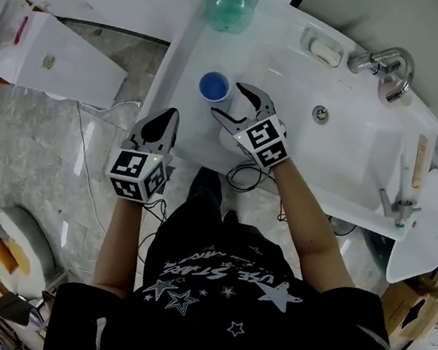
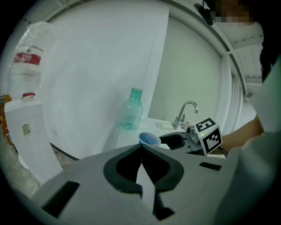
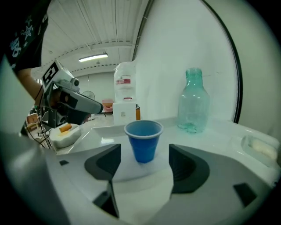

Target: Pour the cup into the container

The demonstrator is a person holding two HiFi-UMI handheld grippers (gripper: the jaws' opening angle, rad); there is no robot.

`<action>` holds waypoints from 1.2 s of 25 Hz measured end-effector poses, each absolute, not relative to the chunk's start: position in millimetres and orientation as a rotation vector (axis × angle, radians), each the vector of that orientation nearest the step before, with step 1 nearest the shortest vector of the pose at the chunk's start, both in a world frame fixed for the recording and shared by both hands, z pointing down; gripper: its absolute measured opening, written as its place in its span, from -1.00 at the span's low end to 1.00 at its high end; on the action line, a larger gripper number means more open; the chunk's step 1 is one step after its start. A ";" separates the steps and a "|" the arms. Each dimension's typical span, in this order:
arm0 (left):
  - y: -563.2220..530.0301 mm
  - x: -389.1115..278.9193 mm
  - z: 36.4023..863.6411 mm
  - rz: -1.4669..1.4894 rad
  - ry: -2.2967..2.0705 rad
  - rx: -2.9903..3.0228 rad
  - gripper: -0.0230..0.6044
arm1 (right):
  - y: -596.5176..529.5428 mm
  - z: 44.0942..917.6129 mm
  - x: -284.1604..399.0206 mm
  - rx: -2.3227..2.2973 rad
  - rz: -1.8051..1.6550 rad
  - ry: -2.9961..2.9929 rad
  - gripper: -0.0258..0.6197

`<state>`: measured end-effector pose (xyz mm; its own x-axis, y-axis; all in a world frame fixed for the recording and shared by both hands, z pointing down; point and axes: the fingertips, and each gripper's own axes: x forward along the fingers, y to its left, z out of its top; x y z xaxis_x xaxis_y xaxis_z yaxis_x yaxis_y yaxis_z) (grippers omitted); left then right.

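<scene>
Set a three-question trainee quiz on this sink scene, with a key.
1. True or false: the blue cup stands upright on the sink counter, and the right gripper's open jaws are not pressing on it.
2. What stands behind the cup, nearer the wall? A: a clear greenish bottle. B: a kettle. C: a stack of plates.
3. Fill the gap: the left gripper's jaws are ____, with nothing between them.

Key: 1 true; 2 A; 3 shut.
</scene>
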<state>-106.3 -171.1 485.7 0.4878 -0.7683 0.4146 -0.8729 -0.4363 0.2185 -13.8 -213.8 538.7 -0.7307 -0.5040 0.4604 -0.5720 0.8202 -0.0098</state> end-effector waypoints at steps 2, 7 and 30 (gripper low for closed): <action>-162.0 -100.6 481.3 0.349 -1.364 2.349 -0.90 | -206.4 531.9 -1.6 0.843 0.210 -2.558 0.10; -131.8 -80.4 469.5 0.326 -1.355 2.382 -0.90 | -183.0 512.0 35.7 0.973 0.186 -2.556 0.03; 43.3 39.6 414.3 0.241 -1.191 2.598 -0.90 | 32.3 420.3 198.6 1.353 0.086 -2.510 -0.90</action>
